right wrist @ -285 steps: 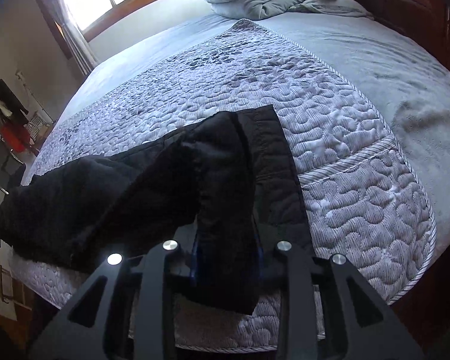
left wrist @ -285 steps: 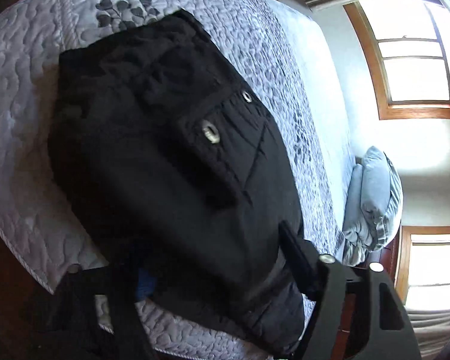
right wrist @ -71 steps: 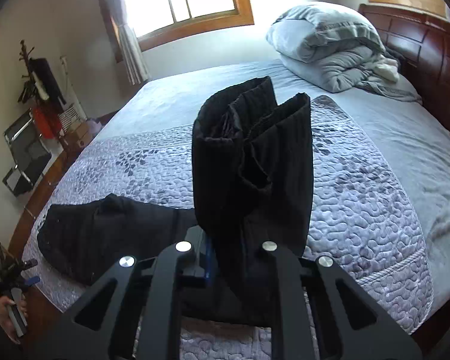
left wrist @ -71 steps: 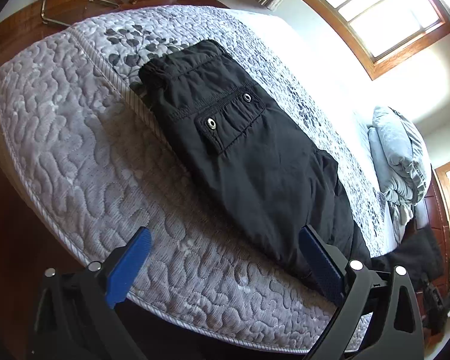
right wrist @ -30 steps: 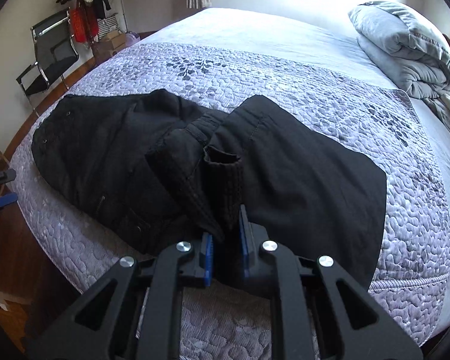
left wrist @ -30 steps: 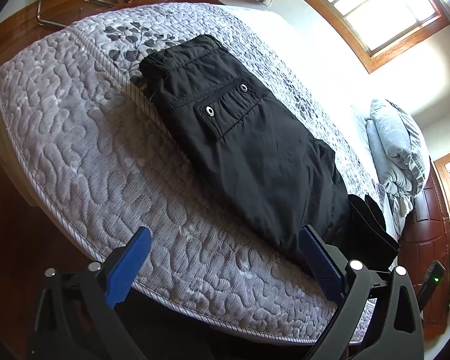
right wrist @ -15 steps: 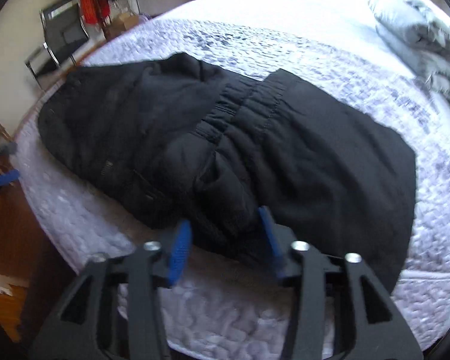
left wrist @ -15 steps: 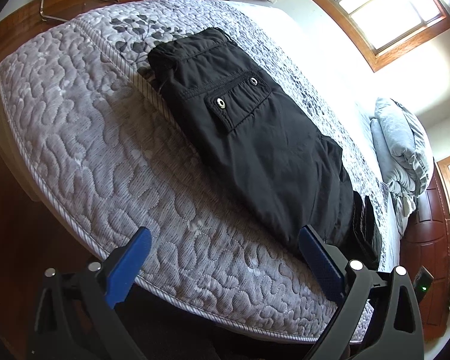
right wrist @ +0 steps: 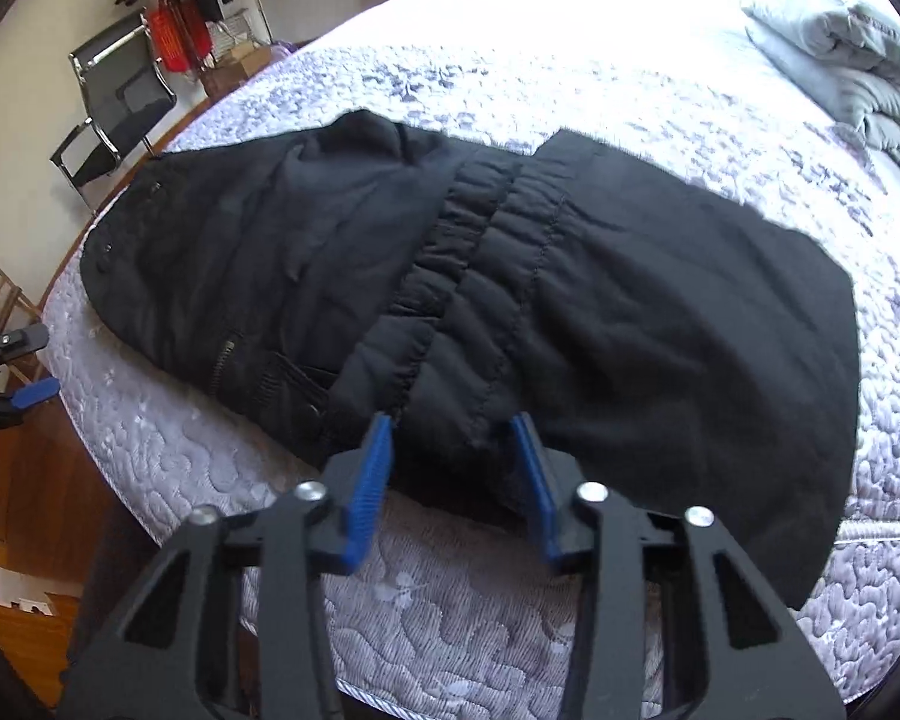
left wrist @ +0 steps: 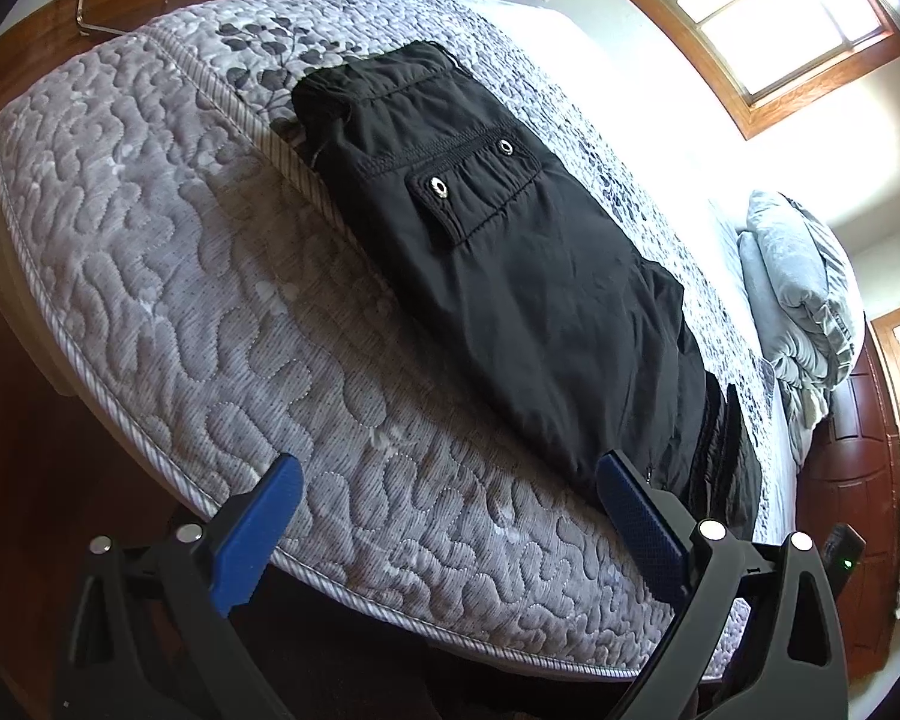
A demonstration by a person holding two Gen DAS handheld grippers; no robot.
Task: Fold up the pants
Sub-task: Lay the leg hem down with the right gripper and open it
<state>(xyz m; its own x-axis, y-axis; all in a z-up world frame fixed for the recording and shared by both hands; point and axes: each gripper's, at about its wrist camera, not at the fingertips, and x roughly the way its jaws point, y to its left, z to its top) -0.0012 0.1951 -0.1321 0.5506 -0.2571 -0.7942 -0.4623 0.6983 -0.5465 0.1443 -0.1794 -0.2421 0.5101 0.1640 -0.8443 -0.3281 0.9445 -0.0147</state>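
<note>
While the black pants [left wrist: 510,264] lie folded over on the quilted bed [left wrist: 198,300], we note the following.

Pants: we see them spread across the grey quilt near the bed's foot edge, one part doubled over onto the other; in the right wrist view the gathered elastic cuffs [right wrist: 480,228] run across the middle of the heap.

Pocket: in the left wrist view we see a flap pocket [left wrist: 474,186] with two metal snaps facing up.

Right gripper [right wrist: 456,468]: we see its blue pads [right wrist: 369,480] standing either side of a bunched fold at the near edge of the pants, with the cloth between them; the jaws are closing, and a small gap shows between each pad and the cloth, so we read no grip.

Left gripper [left wrist: 450,516]: we see its jaws spread wide, with only bare quilt between them; its right pad [left wrist: 642,516] overlaps the near end of the pants in the picture, and we cannot tell whether it touches them.

Bed surroundings: we see a folded grey duvet [left wrist: 804,312] at the head of the bed, a wood-framed window [left wrist: 780,30] above it, and a black chair [right wrist: 114,114] on the wooden floor beside the bed.
</note>
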